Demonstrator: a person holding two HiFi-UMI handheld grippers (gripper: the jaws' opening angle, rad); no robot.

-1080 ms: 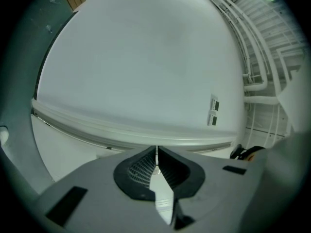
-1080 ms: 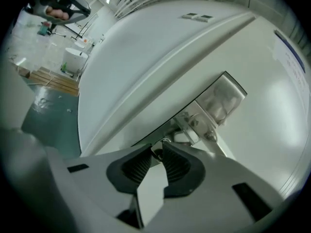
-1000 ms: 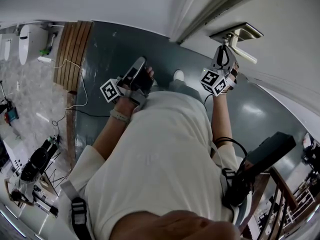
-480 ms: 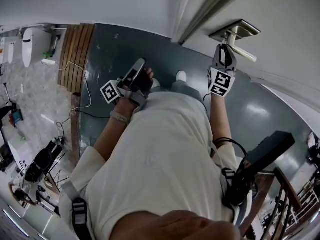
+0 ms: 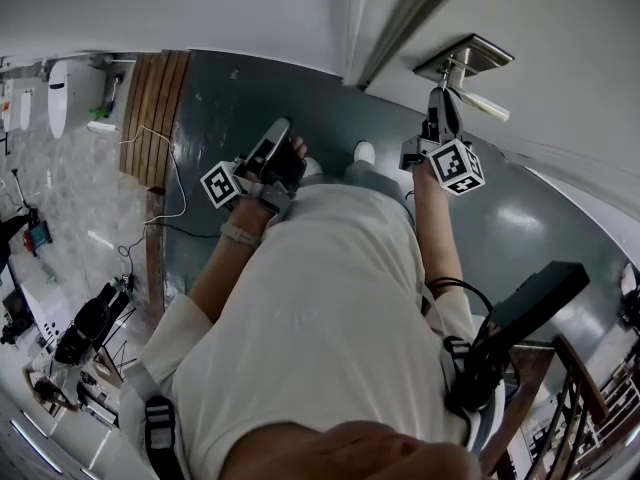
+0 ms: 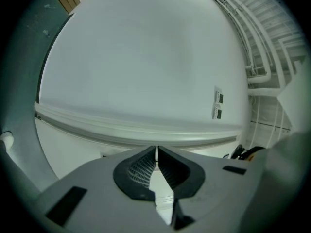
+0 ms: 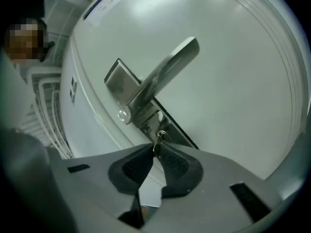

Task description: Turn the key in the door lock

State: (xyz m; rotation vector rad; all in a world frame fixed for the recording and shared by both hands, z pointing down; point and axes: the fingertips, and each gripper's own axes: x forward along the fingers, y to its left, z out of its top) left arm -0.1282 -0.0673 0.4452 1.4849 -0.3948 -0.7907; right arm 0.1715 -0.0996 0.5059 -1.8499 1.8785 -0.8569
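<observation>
White door (image 7: 233, 57) ahead: right gripper (image 7: 155, 153), jaws just closing, is clamping the key (image 7: 158, 138) at its 12 o'clock; left gripper (image 6: 156, 153) is waiting farther off, jaws together.

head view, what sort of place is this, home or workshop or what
Probably an indoor hallway or stair landing, though that is a guess: a white door with a lever handle, a dark floor, and a stair railing at lower right.
</observation>
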